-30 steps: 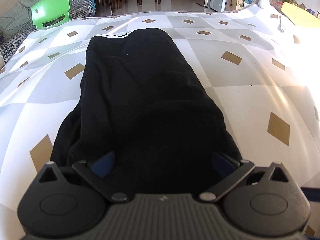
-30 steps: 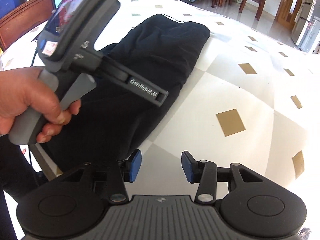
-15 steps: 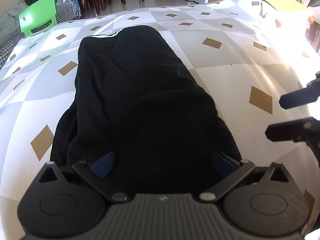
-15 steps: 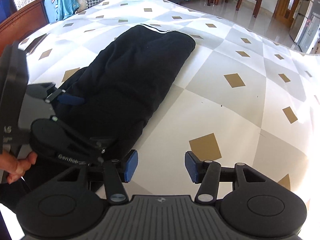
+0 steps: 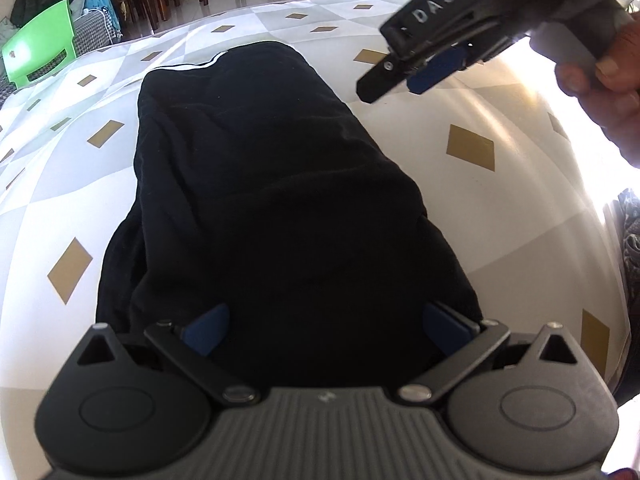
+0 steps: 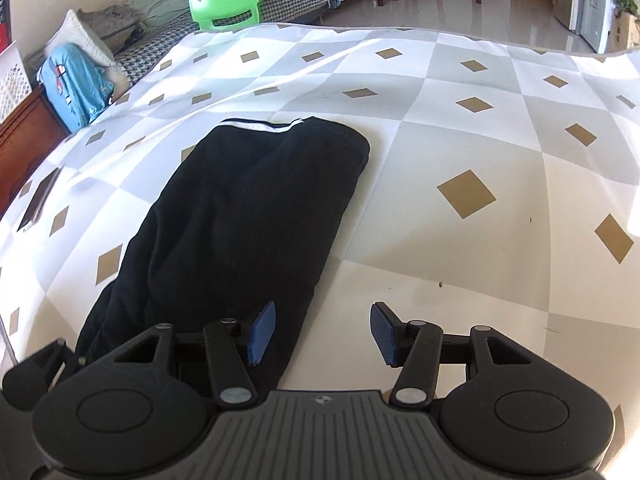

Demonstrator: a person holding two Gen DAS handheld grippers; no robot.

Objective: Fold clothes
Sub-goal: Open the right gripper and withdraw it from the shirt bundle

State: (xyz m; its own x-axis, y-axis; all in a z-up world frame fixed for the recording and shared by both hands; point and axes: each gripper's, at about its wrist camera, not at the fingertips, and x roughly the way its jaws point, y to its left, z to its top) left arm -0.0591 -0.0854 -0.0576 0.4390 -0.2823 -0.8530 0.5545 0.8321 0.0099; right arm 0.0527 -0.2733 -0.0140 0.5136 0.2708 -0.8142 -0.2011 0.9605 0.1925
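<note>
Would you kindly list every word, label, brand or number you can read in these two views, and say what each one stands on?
"DAS": raised letters on the side of the right gripper, seen in the left wrist view above the black garment.
A small embossed logo on each gripper's ribbed body is too small to read.
Nothing else carries legible text; the checked tablecloth has only a pattern.

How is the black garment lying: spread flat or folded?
Folded: the black garment lies as a narrow, layered strip on the tablecloth, white-striped band at its far end.
</note>
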